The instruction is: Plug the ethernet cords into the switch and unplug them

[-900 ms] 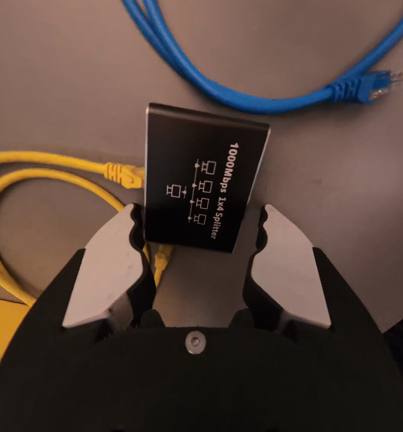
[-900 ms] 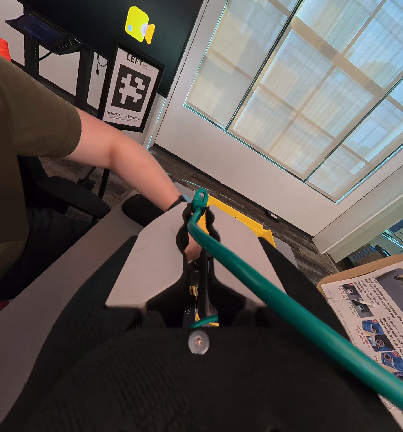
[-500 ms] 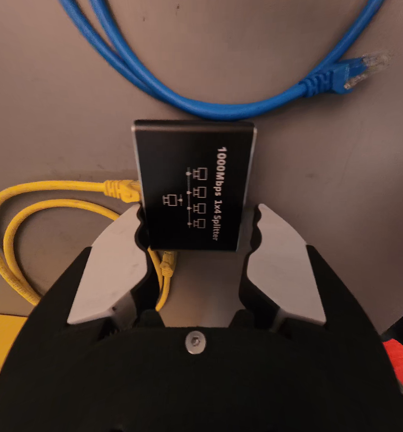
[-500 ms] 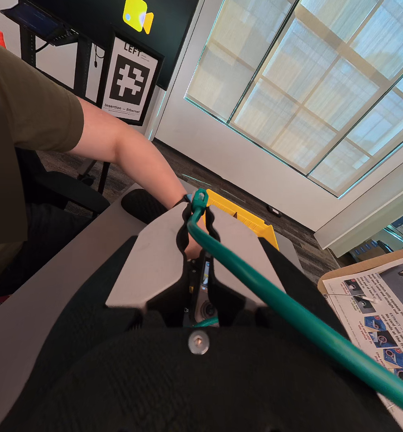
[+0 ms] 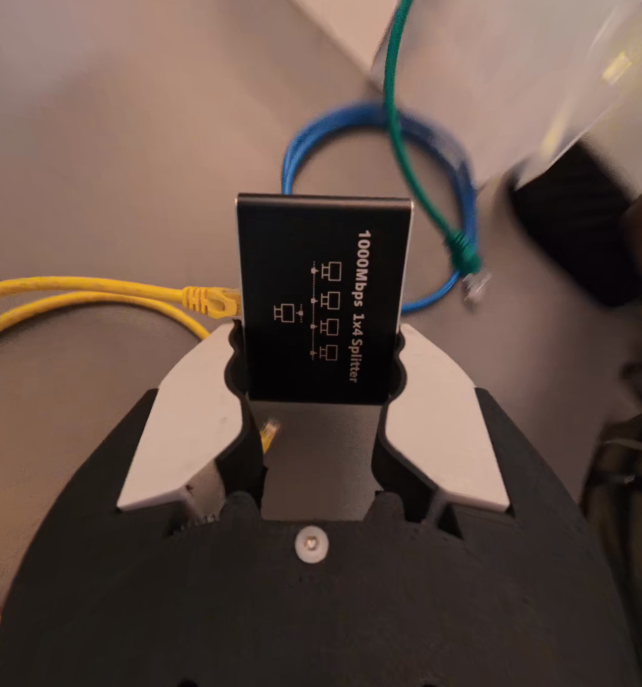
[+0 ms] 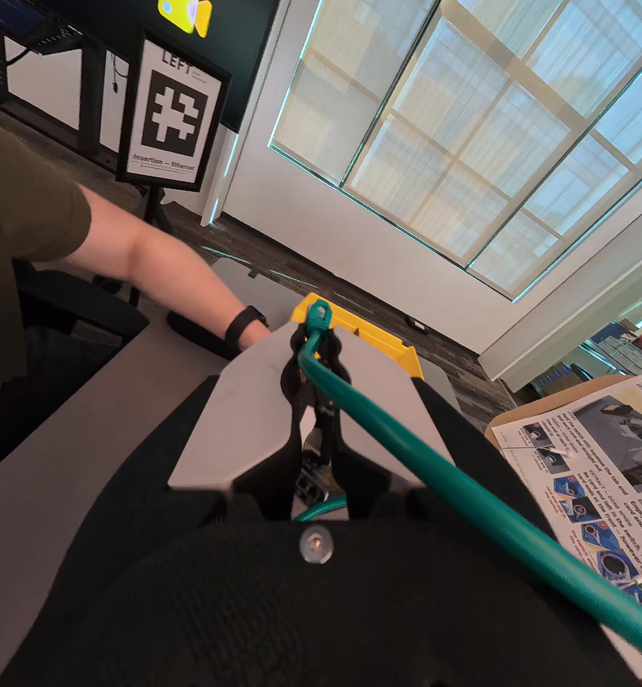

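Left gripper (image 5: 317, 340) clamped on the flat black metal switch box (image 5: 323, 297); right gripper (image 6: 313, 334) pinched on the green ethernet cord (image 6: 405, 427).

The left jaws stood partly closed against both sides of the switch, held above the grey tabletop (image 5: 107, 148). A yellow ethernet cord (image 5: 88, 288) was plugged into the switch's left side. A coiled blue ethernet cord (image 5: 460, 178) lay on the table beyond. The right jaws were nearly shut on the green cord just behind its plug (image 6: 319, 314), which poked past the fingertips.
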{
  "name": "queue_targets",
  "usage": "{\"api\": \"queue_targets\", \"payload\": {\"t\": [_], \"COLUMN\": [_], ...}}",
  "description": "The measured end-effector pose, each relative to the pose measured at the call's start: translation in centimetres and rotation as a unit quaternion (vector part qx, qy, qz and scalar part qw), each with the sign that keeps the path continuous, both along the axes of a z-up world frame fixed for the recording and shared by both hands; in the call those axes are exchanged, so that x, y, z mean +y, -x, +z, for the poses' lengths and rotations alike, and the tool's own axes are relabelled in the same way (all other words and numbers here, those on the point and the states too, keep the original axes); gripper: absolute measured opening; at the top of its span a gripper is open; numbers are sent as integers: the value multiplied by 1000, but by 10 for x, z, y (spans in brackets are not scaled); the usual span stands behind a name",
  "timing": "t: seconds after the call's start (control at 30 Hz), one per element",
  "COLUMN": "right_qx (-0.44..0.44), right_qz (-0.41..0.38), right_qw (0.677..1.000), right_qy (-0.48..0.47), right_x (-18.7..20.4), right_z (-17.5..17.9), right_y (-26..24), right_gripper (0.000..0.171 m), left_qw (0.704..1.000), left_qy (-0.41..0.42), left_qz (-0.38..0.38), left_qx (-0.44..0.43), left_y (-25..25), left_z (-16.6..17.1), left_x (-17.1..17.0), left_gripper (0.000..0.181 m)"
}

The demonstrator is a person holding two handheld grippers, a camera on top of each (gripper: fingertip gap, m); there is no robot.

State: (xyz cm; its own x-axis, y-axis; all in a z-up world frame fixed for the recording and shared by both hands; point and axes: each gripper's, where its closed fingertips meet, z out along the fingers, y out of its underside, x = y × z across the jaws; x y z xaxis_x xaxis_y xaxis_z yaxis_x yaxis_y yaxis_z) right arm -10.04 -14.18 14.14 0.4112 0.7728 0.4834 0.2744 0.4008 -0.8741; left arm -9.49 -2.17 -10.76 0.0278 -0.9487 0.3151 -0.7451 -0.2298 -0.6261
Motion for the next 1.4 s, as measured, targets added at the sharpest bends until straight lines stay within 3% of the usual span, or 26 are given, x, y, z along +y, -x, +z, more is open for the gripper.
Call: {"api": "queue_targets", "payload": {"t": [0.03,0.2,0.33,0.67,0.97,1.2,1.3,1.4], "right_qx": [1,-2,-52,-226,-251,-310,-311,-278], "right_qz": [-13,-139,-231,-326,-335,-330,-323,-316], "right_qw": [1000,989,963,892,882,859,858,867], "right_qy": [-1,-53,-130,-217,-214,-237,-249,-266], "right_x": [6,48,68,97,90,86,88,85], "right_z": [-1,-3,-7,-37,-34,-40,-41,-34], "right_y": [-1,-14,-22,-25,-25,-25,-21,-15], "right_gripper": [12,12,12,12,12,12,12,12], "left_qw": [998,944,919,937,935,952,952,950], "left_qy": [30,168,174,48,31,-85,-150,-154], "left_qz": [16,47,49,15,16,17,32,27], "left_qx": [-45,-279,-349,-347,-354,-292,-264,-270], "left_y": [-4,-15,-20,-31,-28,-19,-14,-10], "left_z": [16,106,140,155,161,160,161,167], "left_x": [2,11,24,9,5,8,12,8], "left_gripper": [74,74,74,74,74,74,74,74]}}
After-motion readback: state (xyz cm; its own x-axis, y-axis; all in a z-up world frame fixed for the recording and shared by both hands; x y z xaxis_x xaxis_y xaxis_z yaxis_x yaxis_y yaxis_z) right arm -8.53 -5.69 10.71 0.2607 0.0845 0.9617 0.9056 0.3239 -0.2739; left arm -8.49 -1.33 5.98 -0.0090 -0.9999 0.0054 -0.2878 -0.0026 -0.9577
